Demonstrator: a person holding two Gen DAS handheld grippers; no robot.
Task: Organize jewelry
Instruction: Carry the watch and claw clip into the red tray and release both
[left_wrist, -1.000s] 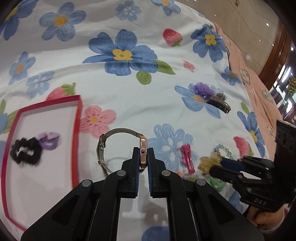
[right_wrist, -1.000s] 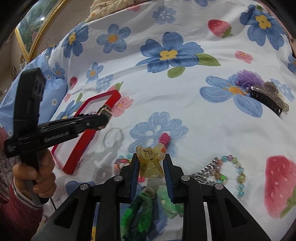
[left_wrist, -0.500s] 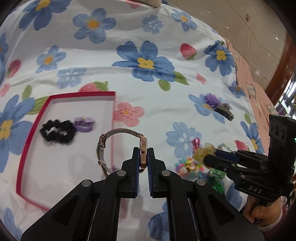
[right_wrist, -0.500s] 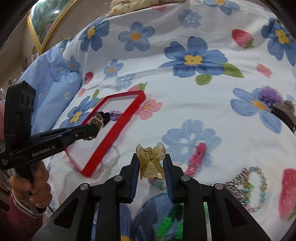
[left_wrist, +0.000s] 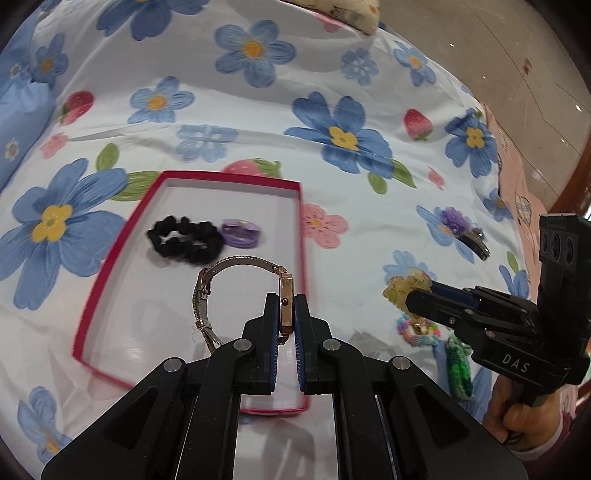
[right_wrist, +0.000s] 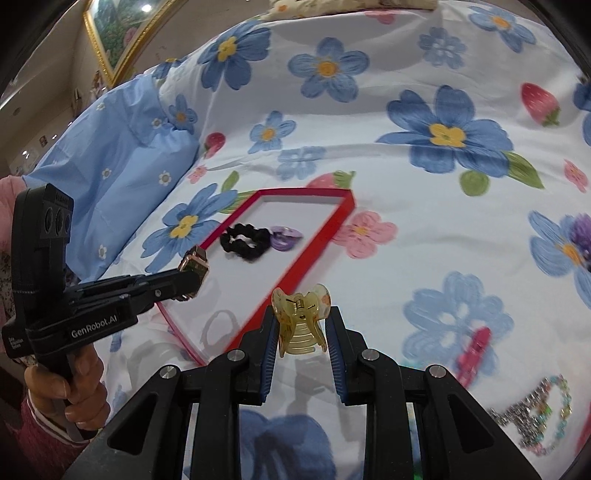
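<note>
My left gripper (left_wrist: 286, 314) is shut on a rose-gold watch (left_wrist: 236, 291) with a mesh band and holds it above the red-rimmed tray (left_wrist: 301, 236). The tray holds a black scrunchie (left_wrist: 184, 240) and a purple hair tie (left_wrist: 242, 232). My right gripper (right_wrist: 301, 332) is shut on a yellow claw clip (right_wrist: 301, 321), above the tray's near right rim (right_wrist: 295, 273). In the right wrist view the left gripper (right_wrist: 192, 277) shows at the left with the watch case (right_wrist: 194, 264). In the left wrist view the right gripper (left_wrist: 417, 295) shows at the right with the clip (left_wrist: 404, 286).
A flowered sheet (left_wrist: 332, 92) covers the bed. On it to the right lie a pink hair clip (right_wrist: 474, 349), a beaded bracelet (right_wrist: 535, 410), a purple-and-dark hair clip (left_wrist: 463, 230), a coloured bead band (left_wrist: 417, 328) and a green scrunchie (left_wrist: 458, 369). A blue pillow (right_wrist: 110, 147) lies at the left.
Both grippers have moved left toward the tray with their loads. The tray has come from the left edge to the middle of both views. Both grips are unchanged.
</note>
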